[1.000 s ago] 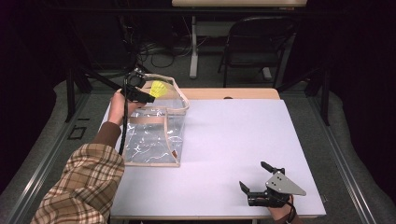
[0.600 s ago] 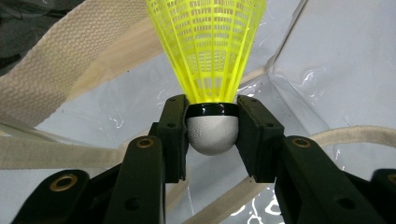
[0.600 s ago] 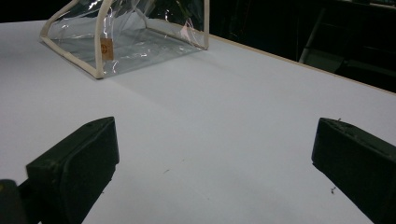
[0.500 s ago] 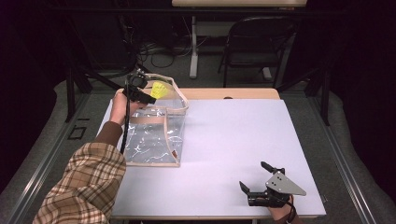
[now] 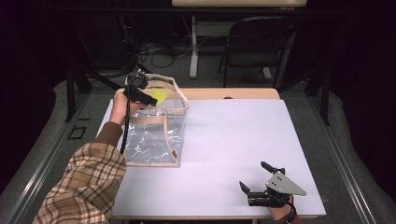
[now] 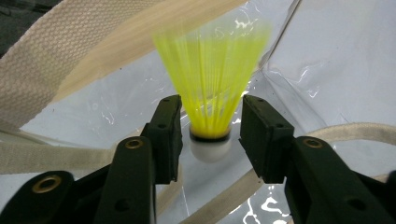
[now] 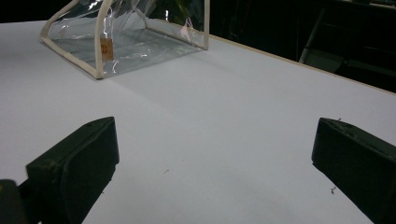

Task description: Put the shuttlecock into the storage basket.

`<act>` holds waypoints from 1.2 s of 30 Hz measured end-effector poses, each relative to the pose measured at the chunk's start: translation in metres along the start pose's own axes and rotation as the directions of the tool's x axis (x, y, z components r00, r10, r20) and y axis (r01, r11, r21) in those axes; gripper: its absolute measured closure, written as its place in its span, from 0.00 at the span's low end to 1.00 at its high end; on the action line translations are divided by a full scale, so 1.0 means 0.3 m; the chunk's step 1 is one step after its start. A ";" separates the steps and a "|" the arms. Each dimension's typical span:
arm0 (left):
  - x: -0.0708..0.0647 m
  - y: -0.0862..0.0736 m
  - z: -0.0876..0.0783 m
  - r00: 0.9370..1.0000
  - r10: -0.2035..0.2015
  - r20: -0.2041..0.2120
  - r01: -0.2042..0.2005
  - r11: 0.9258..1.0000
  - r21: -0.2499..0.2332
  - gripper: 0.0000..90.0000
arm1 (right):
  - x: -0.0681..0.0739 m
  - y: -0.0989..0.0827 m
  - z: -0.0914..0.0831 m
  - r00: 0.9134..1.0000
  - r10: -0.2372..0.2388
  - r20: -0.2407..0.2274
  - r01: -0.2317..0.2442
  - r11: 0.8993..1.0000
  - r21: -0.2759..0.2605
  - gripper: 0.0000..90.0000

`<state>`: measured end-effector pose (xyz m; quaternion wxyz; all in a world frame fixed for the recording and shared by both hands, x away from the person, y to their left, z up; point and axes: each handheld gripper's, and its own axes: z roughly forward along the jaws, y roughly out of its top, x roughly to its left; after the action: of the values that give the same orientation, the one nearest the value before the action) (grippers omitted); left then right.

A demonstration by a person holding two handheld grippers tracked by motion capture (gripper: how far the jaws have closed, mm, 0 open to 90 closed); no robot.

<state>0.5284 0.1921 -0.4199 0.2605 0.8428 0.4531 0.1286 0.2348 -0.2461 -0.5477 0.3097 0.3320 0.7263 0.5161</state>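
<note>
Shuttlecock (image 6: 211, 98) btwn just-opening left gripper (image 6: 211, 135) jaws, over bag (image 5: 154, 135).

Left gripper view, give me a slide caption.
Left gripper, jaws just opening, releases a yellow shuttlecock into the clear bag.

Left tongs (image 6: 210, 135) just opening; shuttlecock (image 6: 211, 84) loose between jaws.
</note>
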 end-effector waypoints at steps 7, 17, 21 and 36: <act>-0.008 0.000 -0.018 1.000 0.014 0.017 -0.014 1.000 -0.023 0.54 | 0.001 0.000 0.000 1.000 0.003 -0.001 -0.003 1.000 0.001 0.00; -0.029 -0.018 -0.058 0.998 0.048 0.040 -0.046 0.997 -0.066 0.36 | -0.002 0.000 -0.001 1.000 -0.003 0.000 0.003 1.000 -0.005 0.00; -0.029 -0.030 -0.071 0.998 0.054 0.043 -0.050 0.996 -0.080 0.31 | -0.002 0.000 -0.002 1.000 0.000 0.000 0.000 1.000 -0.005 0.00; -0.034 -0.080 -0.123 0.999 0.051 0.013 -0.049 0.989 -0.140 0.13 | -0.007 -0.005 -0.005 1.000 0.007 0.002 -0.007 1.000 0.002 0.00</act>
<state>0.4893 0.2065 -0.4024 0.3191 0.8347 0.4195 0.1594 0.2345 -0.2489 -0.5486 0.3083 0.3354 0.7252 0.5163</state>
